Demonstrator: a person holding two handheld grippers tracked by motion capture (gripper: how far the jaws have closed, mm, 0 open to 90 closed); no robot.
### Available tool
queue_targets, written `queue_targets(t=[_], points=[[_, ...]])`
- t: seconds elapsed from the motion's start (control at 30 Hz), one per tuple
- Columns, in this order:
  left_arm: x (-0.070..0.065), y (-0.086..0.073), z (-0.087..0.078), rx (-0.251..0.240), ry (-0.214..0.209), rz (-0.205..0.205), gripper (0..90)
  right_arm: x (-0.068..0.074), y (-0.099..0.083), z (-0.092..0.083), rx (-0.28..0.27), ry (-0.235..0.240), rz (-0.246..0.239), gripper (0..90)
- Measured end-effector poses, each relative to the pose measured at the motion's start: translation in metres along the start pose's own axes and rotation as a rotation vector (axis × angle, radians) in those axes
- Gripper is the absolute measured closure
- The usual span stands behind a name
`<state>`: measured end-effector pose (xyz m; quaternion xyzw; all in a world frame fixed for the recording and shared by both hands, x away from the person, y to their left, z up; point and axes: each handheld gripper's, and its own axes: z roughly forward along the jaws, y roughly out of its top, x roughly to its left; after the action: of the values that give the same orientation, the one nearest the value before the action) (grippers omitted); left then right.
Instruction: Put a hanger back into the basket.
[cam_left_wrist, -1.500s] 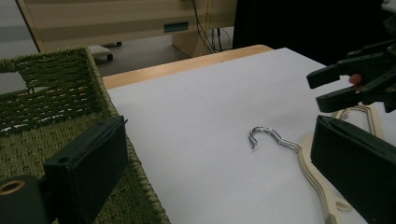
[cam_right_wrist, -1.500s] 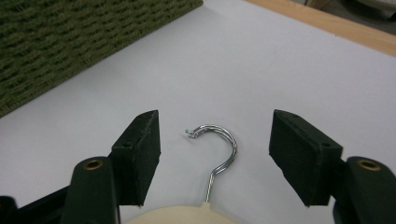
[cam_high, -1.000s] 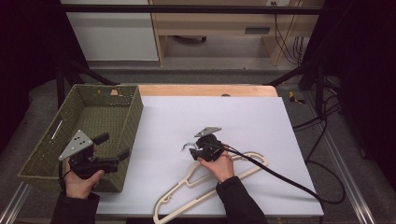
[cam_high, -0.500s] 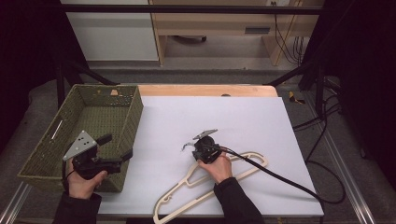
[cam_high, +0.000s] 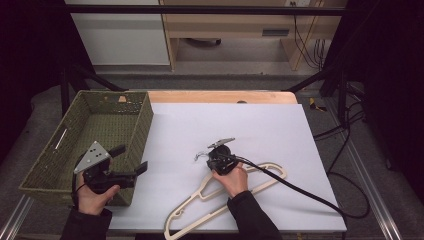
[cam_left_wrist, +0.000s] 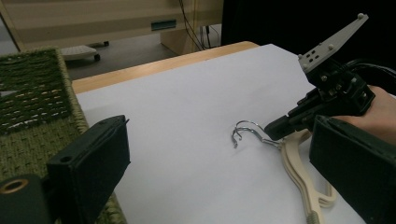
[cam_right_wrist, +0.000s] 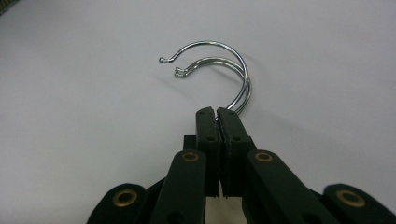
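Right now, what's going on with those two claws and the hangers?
Right gripper just closed on the chrome hooks of the cream plastic hangers. Left gripper open, idle by the green woven basket. Nothing blocking.

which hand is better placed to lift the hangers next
Right: the right gripper is already shut on the metal hooks of the cream hangers. The left gripper stands open beside the basket.

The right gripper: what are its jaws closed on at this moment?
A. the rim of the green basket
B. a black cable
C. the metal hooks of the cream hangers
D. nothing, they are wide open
C: the right gripper is pinched shut on the chrome hooks of the cream hangers.
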<state>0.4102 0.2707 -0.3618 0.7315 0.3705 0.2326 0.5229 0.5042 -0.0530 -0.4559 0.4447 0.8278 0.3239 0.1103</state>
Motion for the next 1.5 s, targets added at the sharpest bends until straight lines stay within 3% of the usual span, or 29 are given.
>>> queue_targets(t=[0.23, 0.37, 0.57, 0.83, 0.97, 1.1, 1.13, 1.2, 1.23, 1.37, 1.5], points=[[-0.019, 0.001, 0.008, 0.018, -0.048, 0.018, 6.2, 0.004, 0.001, -0.016, -0.050, -0.012, -0.008, 89.2], [-0.034, 0.000, 0.020, 0.047, -0.098, 0.016, 8.0, 0.004, 0.000, -0.026, -0.091, 0.000, -0.015, 89.2], [-0.062, -0.007, 0.054, 0.145, -0.160, 0.034, 10.6, 0.006, -0.003, -0.040, -0.135, 0.018, -0.017, 89.2], [-0.077, -0.022, 0.093, 0.261, -0.232, 0.019, 16.5, 0.007, -0.009, -0.053, -0.199, 0.020, -0.075, 89.2], [-0.087, -0.028, 0.122, 0.326, -0.284, 0.017, 24.3, 0.008, -0.010, -0.061, -0.228, 0.038, -0.088, 89.3], [-0.092, -0.030, 0.137, 0.357, -0.314, -0.003, 31.5, 0.008, -0.012, -0.064, -0.236, 0.041, -0.096, 89.3], [-0.094, -0.031, 0.145, 0.376, -0.328, -0.017, 39.5, 0.009, -0.012, -0.066, -0.237, 0.043, -0.093, 89.2], [-0.095, -0.031, 0.149, 0.387, -0.339, -0.024, 41.7, 0.009, -0.012, -0.067, -0.239, 0.046, -0.095, 89.3], [-0.096, -0.032, 0.152, 0.390, -0.346, -0.026, 47.5, 0.009, -0.012, -0.068, -0.242, 0.048, -0.099, 89.3], [-0.099, -0.033, 0.159, 0.429, -0.395, -0.055, 55.8, 0.010, -0.013, -0.070, -0.248, 0.051, -0.105, 89.2], [-0.101, -0.032, 0.161, 0.434, -0.426, -0.093, 69.7, 0.012, -0.014, -0.072, -0.251, 0.052, -0.114, 89.2]])
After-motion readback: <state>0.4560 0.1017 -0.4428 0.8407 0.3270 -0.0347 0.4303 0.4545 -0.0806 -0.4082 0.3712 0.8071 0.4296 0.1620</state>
